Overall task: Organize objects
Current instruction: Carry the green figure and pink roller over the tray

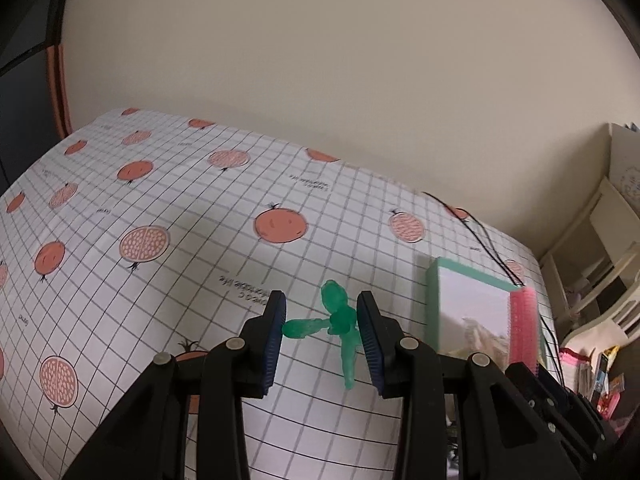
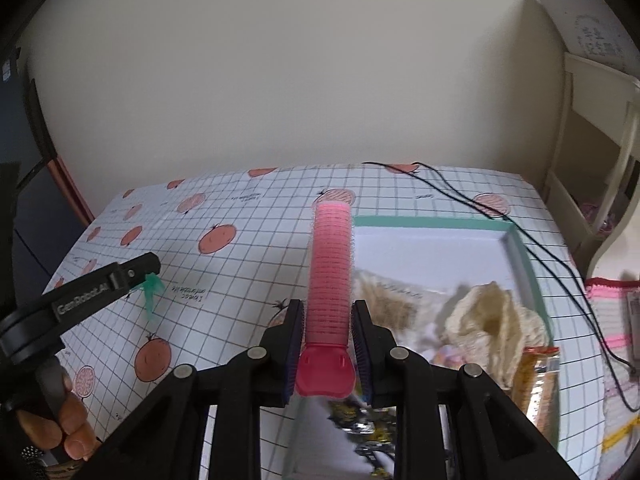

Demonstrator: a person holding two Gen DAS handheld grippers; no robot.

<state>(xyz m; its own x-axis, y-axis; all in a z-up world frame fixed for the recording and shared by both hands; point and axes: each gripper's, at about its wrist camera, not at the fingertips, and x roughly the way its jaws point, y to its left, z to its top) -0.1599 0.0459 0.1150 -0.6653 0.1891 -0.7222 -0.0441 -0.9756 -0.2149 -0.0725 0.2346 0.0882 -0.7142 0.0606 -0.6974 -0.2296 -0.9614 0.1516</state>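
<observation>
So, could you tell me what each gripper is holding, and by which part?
The left gripper holds a green toy across its spread limbs. The right gripper clamps a pink roller near its base.

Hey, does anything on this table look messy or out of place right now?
Yes. A thin black cable trails loosely across the pomegranate-print tablecloth and over the corner of the teal-rimmed white box. Inside the box, a crumpled cream knitted cloth lies heaped rather than folded.

Domestic room, probably a bedroom or study corner.
Table under a pomegranate-print grid cloth point(image 1: 168, 208) against a plain cream wall point(image 1: 320, 60); cream shelving point(image 2: 600, 132) alongside, with crocheted fabric point(image 2: 612, 320) nearby.
</observation>
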